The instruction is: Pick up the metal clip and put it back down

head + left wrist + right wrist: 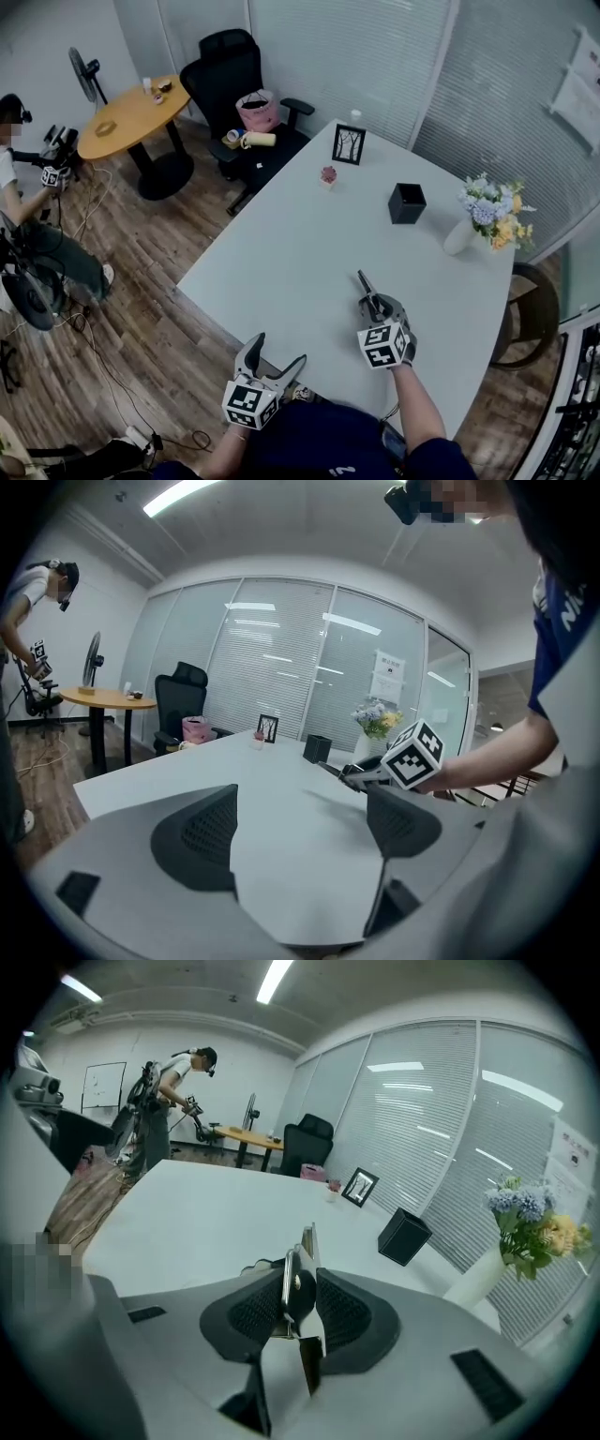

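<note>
**A:** Where is the metal clip (307, 1239)?

**B:** It stands upright between the jaws of the right gripper (300, 1290). The jaws are nearly closed, and their ribbed pads press on the clip's two sides. In the left gripper view, the right gripper is raised above the white table (281, 253), which shows a shadow under it.

**A:** And the left gripper (277, 352)?

**B:** It is at the near edge of the table. Its jaws are wide apart, with only bare tabletop showing between them.

**A:** What containers are on the table?

**B:** A black square pen holder (407, 202) stands towards the far side. Its top is open, but the inside is too dark to show any contents. Near the right edge, a white vase (459, 236) holds a bunch of blue, yellow and white flowers (492, 208). Beside a small picture frame (348, 143) at the far end is a tiny pot (328, 175) with something pinkish in it.

**A:** Is there anything beyond the table?

**B:** A pink bag (258, 110) sits on the seat of a black office chair (230, 66). What is inside the bag cannot be made out.
</note>
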Demonstrator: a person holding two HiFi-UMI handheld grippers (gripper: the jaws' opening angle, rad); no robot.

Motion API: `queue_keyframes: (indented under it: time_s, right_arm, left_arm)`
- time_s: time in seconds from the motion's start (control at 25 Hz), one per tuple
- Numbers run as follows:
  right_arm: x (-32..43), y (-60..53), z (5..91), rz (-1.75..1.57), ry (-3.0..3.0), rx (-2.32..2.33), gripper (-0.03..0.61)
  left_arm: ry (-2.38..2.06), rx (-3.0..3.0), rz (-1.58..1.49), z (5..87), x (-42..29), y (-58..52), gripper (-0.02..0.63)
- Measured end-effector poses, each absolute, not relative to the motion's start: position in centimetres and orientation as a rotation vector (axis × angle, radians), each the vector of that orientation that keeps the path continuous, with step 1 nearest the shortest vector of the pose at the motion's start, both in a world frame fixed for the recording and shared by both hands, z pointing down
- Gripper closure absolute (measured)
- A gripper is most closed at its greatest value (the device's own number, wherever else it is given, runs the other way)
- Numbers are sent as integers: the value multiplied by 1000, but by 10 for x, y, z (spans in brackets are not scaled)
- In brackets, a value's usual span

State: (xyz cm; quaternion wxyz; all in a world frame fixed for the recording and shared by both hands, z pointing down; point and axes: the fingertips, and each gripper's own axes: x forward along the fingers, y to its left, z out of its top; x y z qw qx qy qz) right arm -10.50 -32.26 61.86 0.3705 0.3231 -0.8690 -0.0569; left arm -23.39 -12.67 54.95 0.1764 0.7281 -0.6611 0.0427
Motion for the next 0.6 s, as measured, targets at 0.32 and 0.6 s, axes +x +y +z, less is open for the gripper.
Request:
queue_keyframes:
  time_s: [0.32, 0.6]
  right_arm:
    - [-99, -346, 657, -118, -2121, 800, 468]
    - [-101, -353, 685, -104, -2048, 743, 468]
  left_arm:
    - [-1891, 2021, 141, 556, -243, -127, 183]
    - [-1873, 2025, 149, 558, -240, -134, 183]
